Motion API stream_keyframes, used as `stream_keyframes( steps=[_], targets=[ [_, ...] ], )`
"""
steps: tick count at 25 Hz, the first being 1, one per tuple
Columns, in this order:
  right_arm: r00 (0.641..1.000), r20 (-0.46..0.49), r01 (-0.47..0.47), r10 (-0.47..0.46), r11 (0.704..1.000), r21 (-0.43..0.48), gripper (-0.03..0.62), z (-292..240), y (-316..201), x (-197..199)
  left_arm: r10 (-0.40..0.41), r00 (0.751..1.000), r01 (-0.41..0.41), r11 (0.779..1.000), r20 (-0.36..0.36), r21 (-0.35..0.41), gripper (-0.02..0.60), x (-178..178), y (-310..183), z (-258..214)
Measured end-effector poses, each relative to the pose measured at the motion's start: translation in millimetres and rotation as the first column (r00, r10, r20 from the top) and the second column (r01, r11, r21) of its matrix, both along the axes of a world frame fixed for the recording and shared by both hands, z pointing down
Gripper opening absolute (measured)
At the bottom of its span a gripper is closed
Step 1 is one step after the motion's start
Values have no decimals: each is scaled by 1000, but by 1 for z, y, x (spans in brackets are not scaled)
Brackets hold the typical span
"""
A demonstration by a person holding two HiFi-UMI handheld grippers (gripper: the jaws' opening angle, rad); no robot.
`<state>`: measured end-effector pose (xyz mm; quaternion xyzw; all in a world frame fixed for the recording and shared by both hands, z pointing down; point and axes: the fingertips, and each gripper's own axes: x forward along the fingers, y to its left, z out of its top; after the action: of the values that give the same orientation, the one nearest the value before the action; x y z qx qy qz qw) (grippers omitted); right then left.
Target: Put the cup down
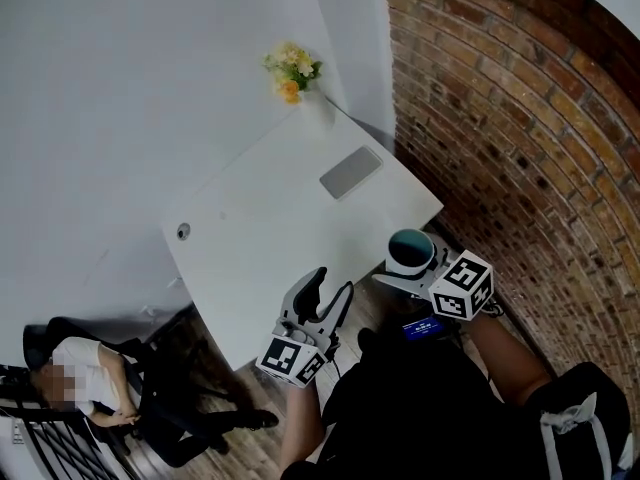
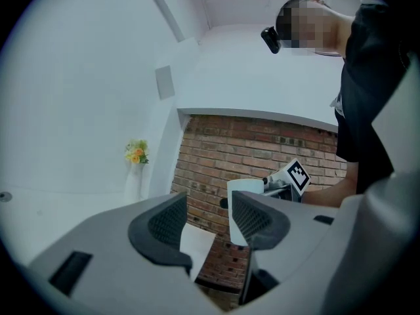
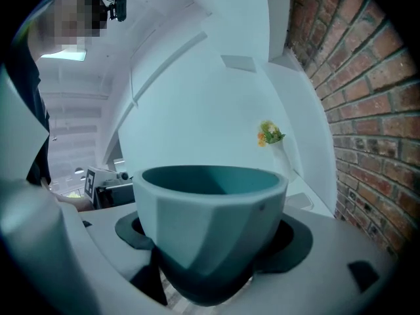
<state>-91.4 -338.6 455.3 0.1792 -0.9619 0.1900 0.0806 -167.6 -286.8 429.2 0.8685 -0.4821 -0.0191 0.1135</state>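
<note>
Right gripper [image 1: 408, 271] has its jaws pinching the cup [image 3: 213, 222], which is smooth, faceted, white outside and teal inside. It's held upright at the white table's [image 1: 260, 233] 4 o'clock edge, with the rough brick wall [image 1: 520, 118] close at 3 o'clock. Bare tabletop lies open toward 10 o'clock. Left gripper [image 1: 332, 286] hovers at the 6 o'clock edge, textured fingers [image 2: 163, 223] spread, gripping nothing.

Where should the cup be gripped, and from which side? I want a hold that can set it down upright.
Pinch the cup on its wall below the rim, jaws on opposite sides, coming in level from the side. It is upright, mouth up, with no handle showing, and it narrows toward the base. The right gripper holds it that way.
</note>
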Motion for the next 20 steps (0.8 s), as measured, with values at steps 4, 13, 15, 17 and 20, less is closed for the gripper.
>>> stream_keyframes(
  steps=[4, 13, 15, 17, 20],
  targets=[
    [1000, -3, -3, 3, 1000, -5, 411, 1, -2, -3, 5, 1000, -5, 1000, -4, -6, 222, -1, -1, 2],
    [1000, -6, 2, -2, 1000, -3, 411, 2, -8, -8, -1, 1000, 1, 1000, -3, -2, 222, -8, -7, 2],
    [1000, -6, 2, -2, 1000, -7, 413, 3, -10, -10, -3, 1000, 3, 1000, -3, -4, 222, -10, -8, 2],
    [1000, -3, 2, -2, 1000, -13, 411, 4, -12, -11, -5, 1000, 5, 1000, -1, -5, 221, -12, -10, 2],
    [1000, -4, 9, -9, 1000, -19, 411, 5, -18, -15, -10, 1000, 10, 1000, 2, -10, 222, -15, -16, 2]
  ],
)
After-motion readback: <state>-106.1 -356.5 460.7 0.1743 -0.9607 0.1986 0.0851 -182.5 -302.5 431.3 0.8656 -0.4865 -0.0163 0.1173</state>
